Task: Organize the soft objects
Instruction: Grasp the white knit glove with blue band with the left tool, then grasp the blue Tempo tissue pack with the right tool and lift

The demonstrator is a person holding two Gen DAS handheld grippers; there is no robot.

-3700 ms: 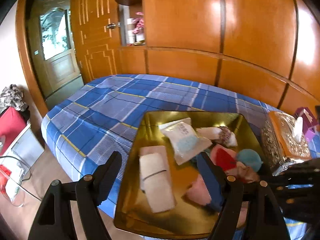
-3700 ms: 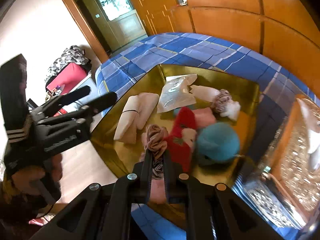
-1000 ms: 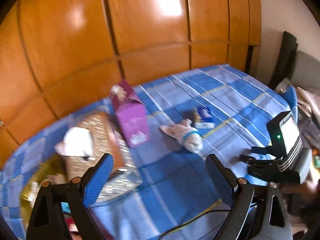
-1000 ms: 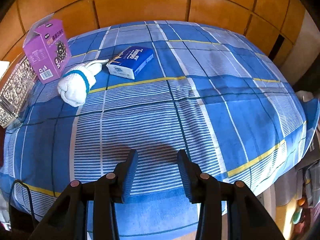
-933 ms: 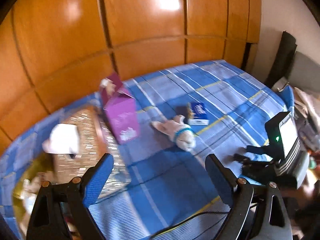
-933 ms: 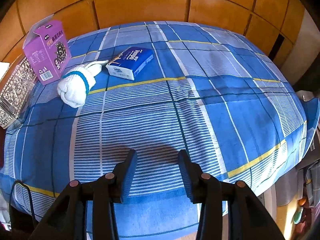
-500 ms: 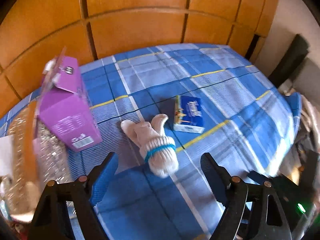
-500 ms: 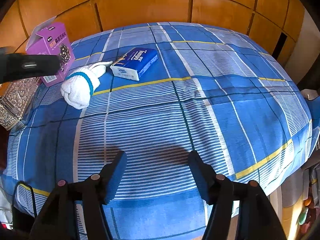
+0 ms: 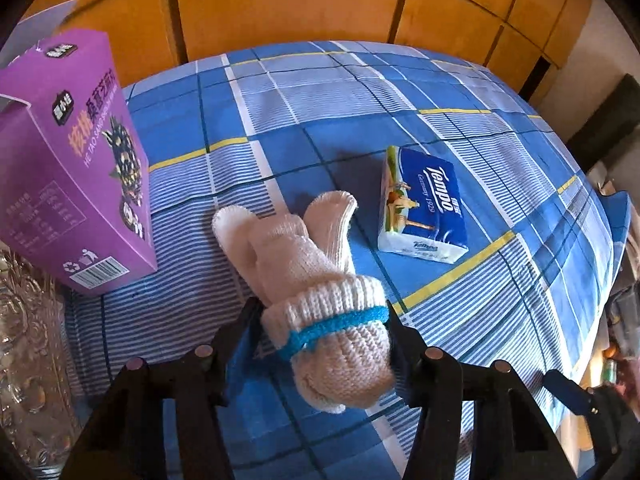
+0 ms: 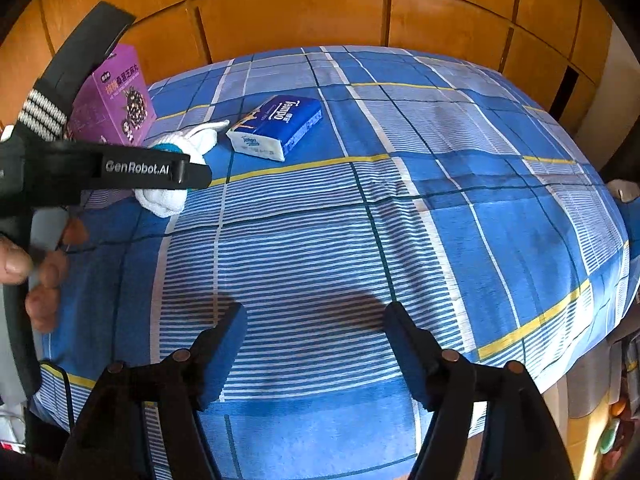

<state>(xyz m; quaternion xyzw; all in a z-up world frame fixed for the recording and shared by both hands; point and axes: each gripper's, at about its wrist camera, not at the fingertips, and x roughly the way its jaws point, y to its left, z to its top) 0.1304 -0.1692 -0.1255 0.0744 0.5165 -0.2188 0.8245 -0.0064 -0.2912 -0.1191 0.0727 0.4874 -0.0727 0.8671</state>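
A rolled white knit glove with a blue band [image 9: 320,280] lies on the blue plaid bedspread [image 9: 360,120]. My left gripper [image 9: 320,320] has its jaws around the glove's cuff, touching both sides. The glove also shows in the right wrist view [image 10: 168,196], partly hidden behind the left gripper's body. A blue Tempo tissue pack [image 9: 424,212] lies just right of the glove and shows in the right wrist view [image 10: 276,126] too. My right gripper [image 10: 316,336] is open and empty above the bedspread [image 10: 400,200], nearer the front edge.
A purple carton [image 9: 68,168] stands left of the glove, also in the right wrist view [image 10: 116,100]. A clear patterned tissue box [image 9: 28,360] is at the far left. Wooden wall panels [image 9: 300,4] rise behind the bed. The bed edge drops off at right.
My left gripper swung from the gold tray to the glove, dropped down and closed around its cuff. My right gripper let go of the cloth it held and opened wider over the bedspread.
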